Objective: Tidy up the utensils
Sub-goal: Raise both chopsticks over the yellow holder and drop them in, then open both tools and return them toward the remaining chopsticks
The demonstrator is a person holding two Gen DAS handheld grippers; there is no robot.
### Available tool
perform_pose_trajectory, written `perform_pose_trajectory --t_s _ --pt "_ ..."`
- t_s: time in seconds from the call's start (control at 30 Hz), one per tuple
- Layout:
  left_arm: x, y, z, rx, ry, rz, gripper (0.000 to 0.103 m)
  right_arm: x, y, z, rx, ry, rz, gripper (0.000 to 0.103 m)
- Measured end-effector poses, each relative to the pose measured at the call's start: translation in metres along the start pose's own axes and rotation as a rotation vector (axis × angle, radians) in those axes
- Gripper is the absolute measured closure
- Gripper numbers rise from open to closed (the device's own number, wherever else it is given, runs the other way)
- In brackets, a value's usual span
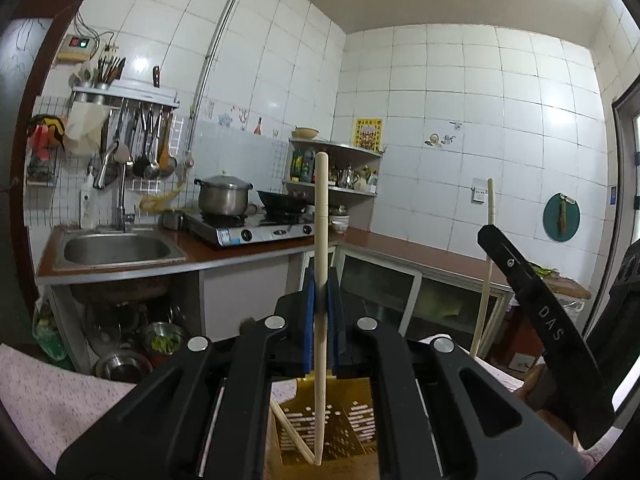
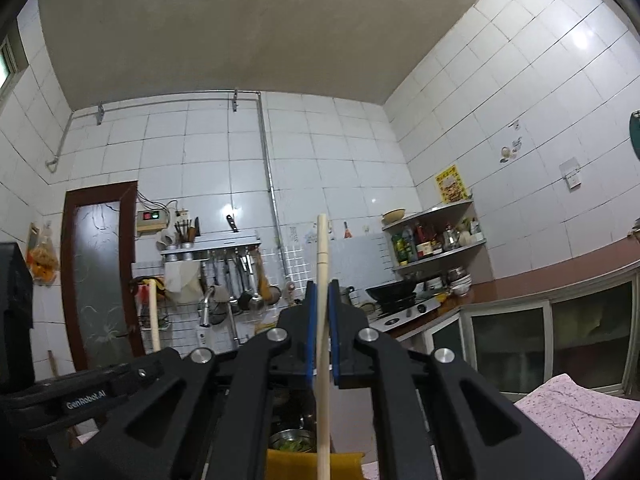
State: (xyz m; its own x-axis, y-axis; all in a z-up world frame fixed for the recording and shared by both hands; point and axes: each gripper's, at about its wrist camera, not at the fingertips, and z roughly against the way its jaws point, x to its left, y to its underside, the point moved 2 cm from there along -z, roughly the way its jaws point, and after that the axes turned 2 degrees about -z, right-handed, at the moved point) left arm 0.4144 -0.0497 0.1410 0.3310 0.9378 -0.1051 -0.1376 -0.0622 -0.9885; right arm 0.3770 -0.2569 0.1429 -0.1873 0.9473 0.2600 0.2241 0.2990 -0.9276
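Pale wood, light and stiff: each gripper, left (image 1: 321,300) and right (image 2: 322,320), is clamped mid-shaft on 1 chopstick (image 1: 321,240) above the yellow perforated basket (image 1: 360,420); smooth, likely slippery.

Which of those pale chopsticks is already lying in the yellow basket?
The slanted chopstick low in the left wrist view, lying loose inside the yellow basket. The others stand upright, each clamped in a gripper.
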Motion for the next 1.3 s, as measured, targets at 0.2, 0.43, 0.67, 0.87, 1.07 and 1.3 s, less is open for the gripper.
perform_pose_trajectory --t_s 0.2,0.43,0.67,0.87,1.07,1.3 --pt "0.006 0.011 -0.008 -0.035 -0.016 0.009 0.099 0.003 0.014 -0.01 -0.014 0.068 0.062 0.097" --pt "0.009 0.027 -0.024 -0.018 -0.028 -0.012 0.099 0.005 0.026 -0.026 -0.01 0.086 0.068 0.097" --pt "0.011 0.058 -0.033 0.019 -0.034 -0.012 0.099 0.012 0.049 -0.02 0.013 0.063 0.131 0.097" --pt "0.014 0.078 -0.028 0.048 -0.032 -0.001 0.099 0.0 0.066 -0.01 0.08 0.055 0.143 0.097" --pt "0.012 0.09 -0.02 0.089 -0.051 -0.01 0.099 -0.003 0.068 0.008 0.114 0.058 0.169 0.096" --pt "0.02 0.09 -0.008 0.132 -0.07 0.026 0.08 -0.009 0.064 0.008 0.221 0.059 0.172 0.096"
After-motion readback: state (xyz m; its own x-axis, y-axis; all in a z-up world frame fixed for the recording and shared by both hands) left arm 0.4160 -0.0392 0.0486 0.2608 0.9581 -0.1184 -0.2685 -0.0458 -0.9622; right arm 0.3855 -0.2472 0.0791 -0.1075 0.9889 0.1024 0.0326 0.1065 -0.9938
